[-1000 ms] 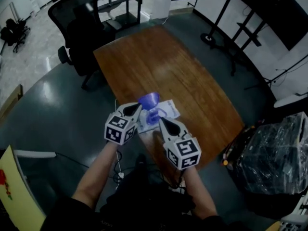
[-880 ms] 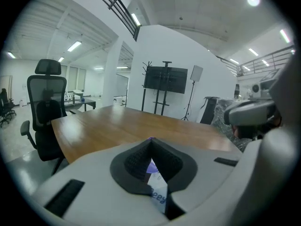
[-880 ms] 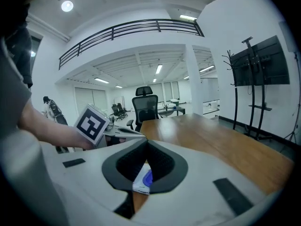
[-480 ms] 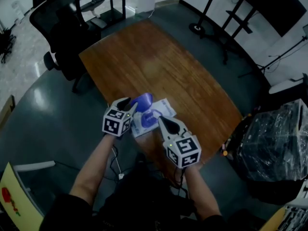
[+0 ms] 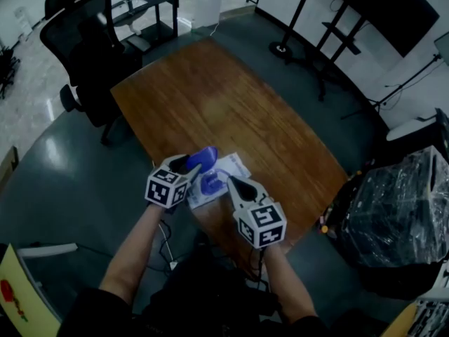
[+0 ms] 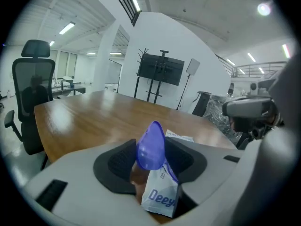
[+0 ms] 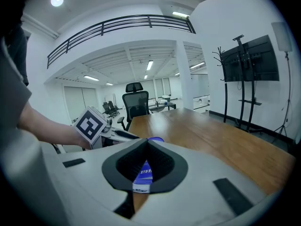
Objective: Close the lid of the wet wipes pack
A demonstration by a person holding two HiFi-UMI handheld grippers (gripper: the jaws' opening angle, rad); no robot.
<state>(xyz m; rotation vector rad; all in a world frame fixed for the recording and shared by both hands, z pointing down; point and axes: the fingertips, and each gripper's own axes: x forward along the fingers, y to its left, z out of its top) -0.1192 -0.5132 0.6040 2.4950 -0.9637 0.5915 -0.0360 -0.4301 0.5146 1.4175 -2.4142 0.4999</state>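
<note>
The white wet wipes pack point(image 5: 219, 173) lies near the front edge of the wooden table point(image 5: 231, 104). Its purple lid point(image 5: 204, 157) stands raised and leans left. My left gripper point(image 5: 188, 161) is at the lid. In the left gripper view the lid point(image 6: 151, 145) stands between the pads, whose jaws are opening with small gaps on both sides, and the pack's corner point(image 6: 161, 196) shows below it. My right gripper point(image 5: 230, 182) is at the pack's near right edge. The right gripper view shows its jaws point(image 7: 146, 166) closed down on a strip of the pack point(image 7: 143, 177).
A black office chair point(image 5: 84, 41) stands beyond the table's far left corner. A bulky thing wrapped in black film point(image 5: 400, 216) sits on the floor to the right. A black stand point(image 5: 309, 20) is behind the table. The tabletop stretches away beyond the pack.
The purple lid has come down from nearly upright and now leans left. The left gripper followed it down. Both grippers sit a little lower over the pack.
</note>
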